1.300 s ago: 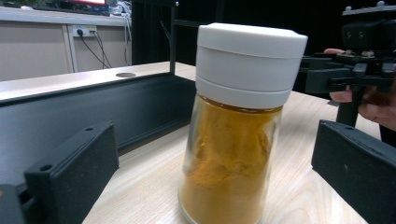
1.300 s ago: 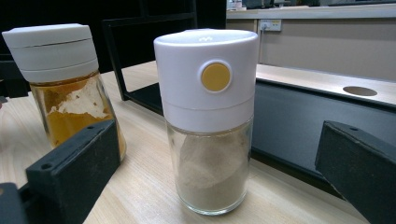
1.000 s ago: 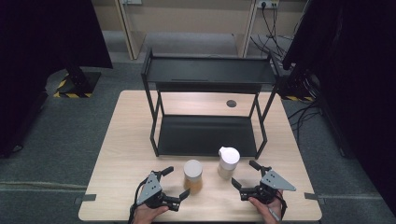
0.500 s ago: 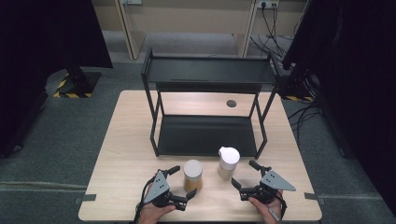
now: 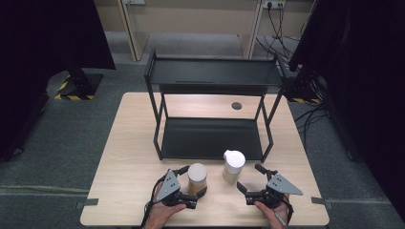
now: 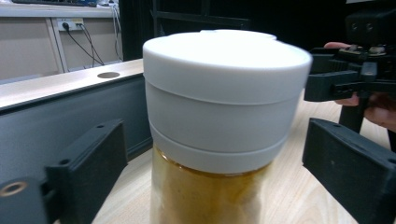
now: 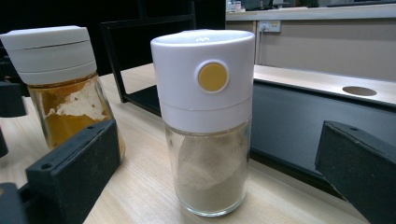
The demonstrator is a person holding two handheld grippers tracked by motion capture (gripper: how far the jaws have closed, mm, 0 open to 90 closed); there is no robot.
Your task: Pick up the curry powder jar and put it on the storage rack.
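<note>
On the near part of the worktop (image 5: 129,157), two jars stand upright side by side in front of a black two-level shelf rack (image 5: 212,76). The left jar (image 5: 197,178) holds orange-yellow powder under a flat white lid; in the left gripper view the same jar (image 6: 219,116) stands close between the two black jaws, with a visible gap on each side between the pads and the glass. The left gripper (image 5: 188,180) sits around this jar in the high view, and its jaws have just been closing in, though they do not yet press on it. The right jar (image 5: 233,165), with pale powder and a tall white cap, stands just right of the first and nearer the rack; the right gripper view shows a round yellow button on its cap (image 7: 212,77). The right gripper (image 5: 250,179) rests near this jar, to its right and nearer the worktop's near edge, jaws spread wide with the jar ahead of them and untouched. A small round hole (image 5: 236,106) marks the worktop behind the rack.
</note>
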